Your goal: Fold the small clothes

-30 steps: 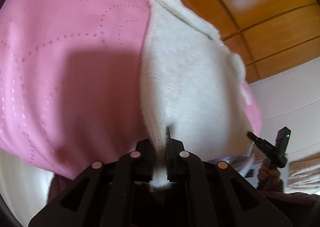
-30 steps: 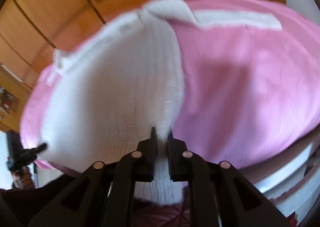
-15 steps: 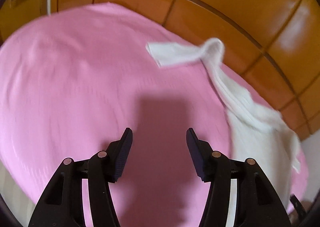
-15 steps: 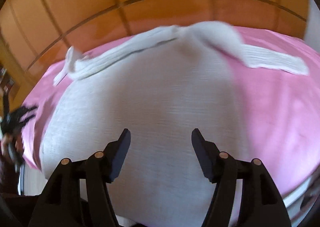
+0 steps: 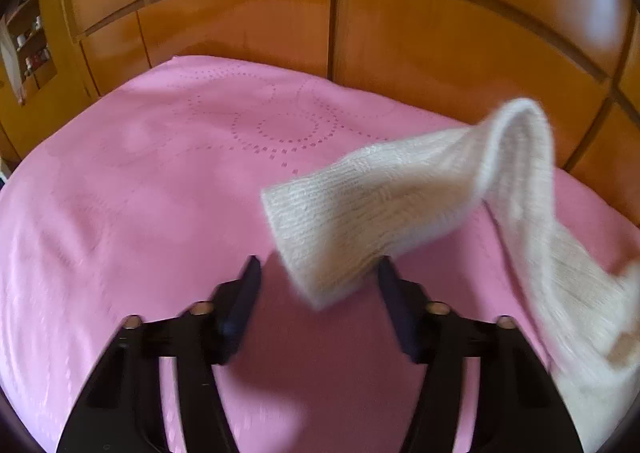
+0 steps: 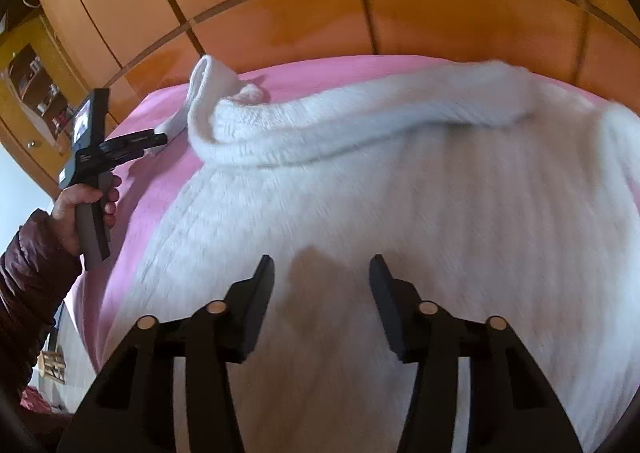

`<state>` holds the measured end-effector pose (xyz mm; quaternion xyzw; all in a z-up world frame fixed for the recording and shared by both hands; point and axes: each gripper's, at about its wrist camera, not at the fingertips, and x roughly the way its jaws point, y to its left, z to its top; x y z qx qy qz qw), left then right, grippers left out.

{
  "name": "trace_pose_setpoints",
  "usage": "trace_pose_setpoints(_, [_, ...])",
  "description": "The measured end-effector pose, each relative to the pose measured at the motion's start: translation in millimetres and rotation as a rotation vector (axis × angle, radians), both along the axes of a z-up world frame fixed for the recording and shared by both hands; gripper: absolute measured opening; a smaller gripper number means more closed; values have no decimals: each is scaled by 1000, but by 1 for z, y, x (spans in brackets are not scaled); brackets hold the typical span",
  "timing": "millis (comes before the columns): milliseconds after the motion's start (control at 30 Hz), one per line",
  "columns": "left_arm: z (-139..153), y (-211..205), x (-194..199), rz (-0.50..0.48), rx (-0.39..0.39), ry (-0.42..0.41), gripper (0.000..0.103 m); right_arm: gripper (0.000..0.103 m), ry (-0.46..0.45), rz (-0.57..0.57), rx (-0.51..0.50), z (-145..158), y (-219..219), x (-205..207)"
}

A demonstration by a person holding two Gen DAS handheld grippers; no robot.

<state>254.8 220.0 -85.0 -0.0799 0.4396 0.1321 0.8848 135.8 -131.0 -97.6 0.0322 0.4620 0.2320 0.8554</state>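
A white knitted sweater [image 6: 400,193] lies spread on the pink bedspread [image 5: 140,193]. In the left wrist view its sleeve [image 5: 380,209] arches up from the right, cuff end hanging just above and between my fingers. My left gripper [image 5: 318,279] is open, the cuff near its right finger, not pinched. It also shows in the right wrist view [image 6: 154,141], held by a hand at the sleeve end. My right gripper [image 6: 322,277] is open and empty above the sweater's body.
Orange wooden wardrobe doors [image 5: 400,33] stand close behind the bed. Shelves with small items [image 5: 30,37] are at the far left. The person's arm in a dark red sleeve [image 6: 28,273] is at the left of the right wrist view.
Both grippers let go of the sweater's hem and opened. The left one moved toward the sleeve, whose cuff is now right at its fingers. The right one rose over the sweater's body.
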Motion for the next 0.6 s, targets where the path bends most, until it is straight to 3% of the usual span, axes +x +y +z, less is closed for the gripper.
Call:
trace_pose_setpoints(67, [-1, 4, 8, -14, -7, 2, 13, 44, -3, 27, -28, -6, 14, 17])
trace_pose_setpoints(100, [3, 5, 8, -22, 2, -8, 9, 44, -3, 36, -38, -9, 19, 23])
trace_pose_setpoints(233, [34, 21, -8, -48, -62, -69, 7, 43, -21, 74, -71, -14, 40, 49])
trace_pose_setpoints(333, [76, 45, -41, -61, -138, -142, 6, 38, -48, 75, -90, -14, 51, 72])
trace_pose_setpoints(500, [146, 92, -100, -27, -277, -238, 6, 29, -186, -41, -96, 16, 67, 145])
trace_pose_setpoints(600, [167, 125, -111, 59, -357, -225, 6, 29, -237, -144, -86, 37, 69, 180])
